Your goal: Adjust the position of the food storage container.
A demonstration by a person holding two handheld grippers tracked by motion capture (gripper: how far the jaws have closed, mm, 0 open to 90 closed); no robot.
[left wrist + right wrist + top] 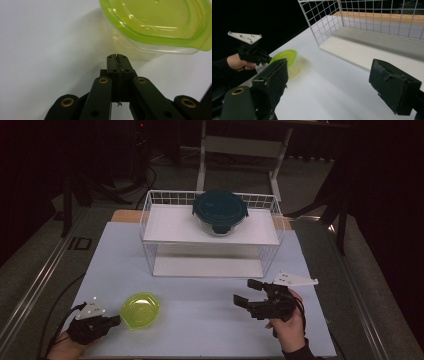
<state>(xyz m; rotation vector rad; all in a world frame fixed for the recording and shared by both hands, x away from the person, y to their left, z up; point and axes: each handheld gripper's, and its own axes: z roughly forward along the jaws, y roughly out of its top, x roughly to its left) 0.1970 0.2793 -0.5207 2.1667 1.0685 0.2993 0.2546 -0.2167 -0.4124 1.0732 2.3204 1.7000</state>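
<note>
Pressed together with nothing between them, the left gripper (117, 57) jaws are seen low in its view, just beside the green-lidded container (160, 25) at upper right. The right gripper (327, 87) is held spread.

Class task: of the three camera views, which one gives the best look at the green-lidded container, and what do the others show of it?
The high view: the green-lidded container shows whole on the table, beside the shut left gripper. The left gripper view gives a cropped close-up of its lid and clear wall; the right gripper view shows it small, partly behind a jaw.

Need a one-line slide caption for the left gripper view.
Left gripper, jaws shut and empty, beside green-lidded container on white table.
</note>
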